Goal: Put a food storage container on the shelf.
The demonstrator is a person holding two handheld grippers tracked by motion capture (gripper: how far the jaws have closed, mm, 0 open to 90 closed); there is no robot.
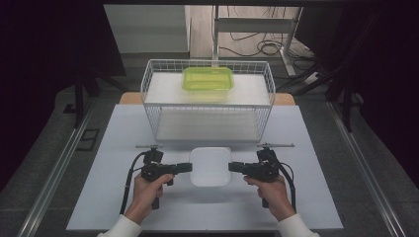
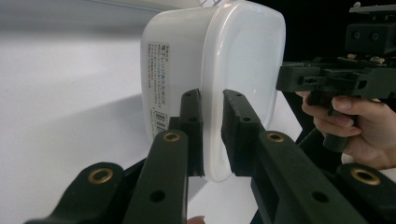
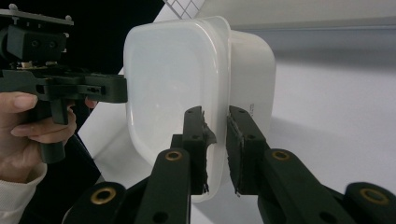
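A white lidded plastic container (image 1: 210,166) lies at the middle of the white table (image 1: 108,192), near the front. My left gripper (image 1: 188,167) is shut on its left lid rim and my right gripper (image 1: 232,167) on its right rim. In the left gripper view the two jaws (image 2: 211,97) pinch the rim of the container (image 2: 243,56), a printed label on its side; the right gripper (image 2: 286,77) meets the far edge. In the right gripper view the jaws (image 3: 215,113) clamp the rim of the container (image 3: 168,79), and the left gripper (image 3: 119,88) touches the opposite edge. Whether the container is lifted I cannot tell.
Just behind the container stands a white wire basket (image 1: 148,89), open toward me, with a green lidded container (image 1: 207,79) on its upper white level. Bare table lies left and right of my hands. Floor rails run along both sides.
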